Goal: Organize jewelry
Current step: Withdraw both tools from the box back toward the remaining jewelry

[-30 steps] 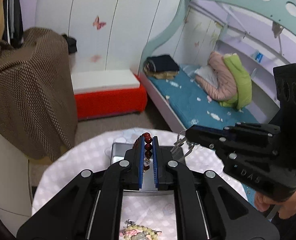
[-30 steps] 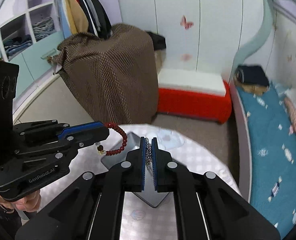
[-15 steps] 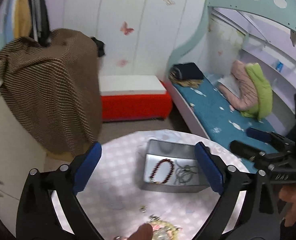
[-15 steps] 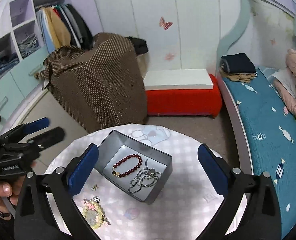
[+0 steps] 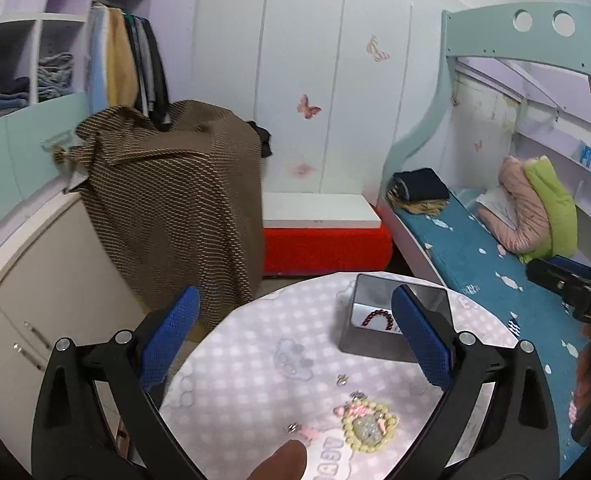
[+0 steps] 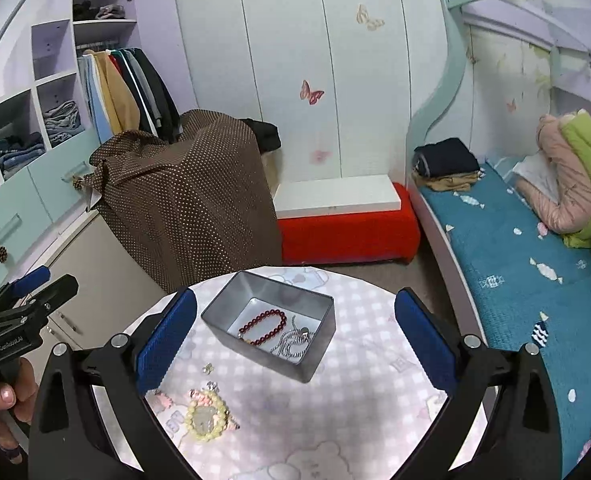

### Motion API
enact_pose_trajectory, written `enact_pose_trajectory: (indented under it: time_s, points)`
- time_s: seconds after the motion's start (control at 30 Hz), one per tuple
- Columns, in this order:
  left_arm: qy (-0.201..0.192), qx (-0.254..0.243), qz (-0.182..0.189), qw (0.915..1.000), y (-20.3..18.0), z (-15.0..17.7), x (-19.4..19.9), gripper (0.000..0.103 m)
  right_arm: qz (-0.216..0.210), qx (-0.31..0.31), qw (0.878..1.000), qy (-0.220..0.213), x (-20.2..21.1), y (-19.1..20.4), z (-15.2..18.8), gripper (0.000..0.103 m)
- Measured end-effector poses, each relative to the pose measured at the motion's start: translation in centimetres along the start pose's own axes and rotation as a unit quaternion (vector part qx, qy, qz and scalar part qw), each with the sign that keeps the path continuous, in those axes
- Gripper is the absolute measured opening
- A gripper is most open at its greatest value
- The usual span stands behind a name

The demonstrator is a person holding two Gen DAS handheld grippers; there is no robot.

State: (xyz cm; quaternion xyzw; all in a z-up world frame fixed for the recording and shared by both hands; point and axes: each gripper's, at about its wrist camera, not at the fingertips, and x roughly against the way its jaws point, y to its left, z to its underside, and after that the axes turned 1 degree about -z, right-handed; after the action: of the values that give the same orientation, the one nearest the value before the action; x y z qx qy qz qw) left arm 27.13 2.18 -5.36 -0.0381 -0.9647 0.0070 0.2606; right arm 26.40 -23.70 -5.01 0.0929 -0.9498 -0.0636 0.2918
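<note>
Two pieces are judged done: a red bead bracelet [image 6: 264, 326] and a silver chain [image 6: 293, 342] are seen lying in the metal tin [image 6: 269, 330] on the tabletop [image 6: 359, 408]. Left over: a pale bead bracelet [image 6: 206, 416] at 7 o'clock of the tin, plus small charms [image 6: 208, 369] between them. The tin's long axis is seen running from 10 to 4 o'clock, open side up. Left claw [image 5: 295, 344] and right claw [image 6: 293, 344] are both spread wide, nothing held.
</note>
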Motion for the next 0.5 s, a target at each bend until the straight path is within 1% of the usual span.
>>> enact_pose_trajectory:
  time_s: [0.1,0.23,0.37,0.5]
  points:
    - [-0.007,0.003,-0.011,0.9999,0.4,0.7,1.7,0.097,0.005,0.012,1.0,-0.01,1.5,0.9,0.8,0.096]
    - [-0.015,0.007,-0.029,0.9994,0.9,2.2,3.8,0.097,0.015,0.023,1.0,-0.012,2.8,2.0,2.3,0.096]
    - [-0.015,0.005,-0.048,0.9987,0.9,3.9,5.3,0.097,0.025,0.041,0.999,-0.003,3.6,3.3,4.2,0.096]
    - [-0.009,0.004,-0.062,0.998,1.2,6.0,6.0,0.097,0.024,0.055,0.998,0.013,3.5,4.5,6.2,0.096]
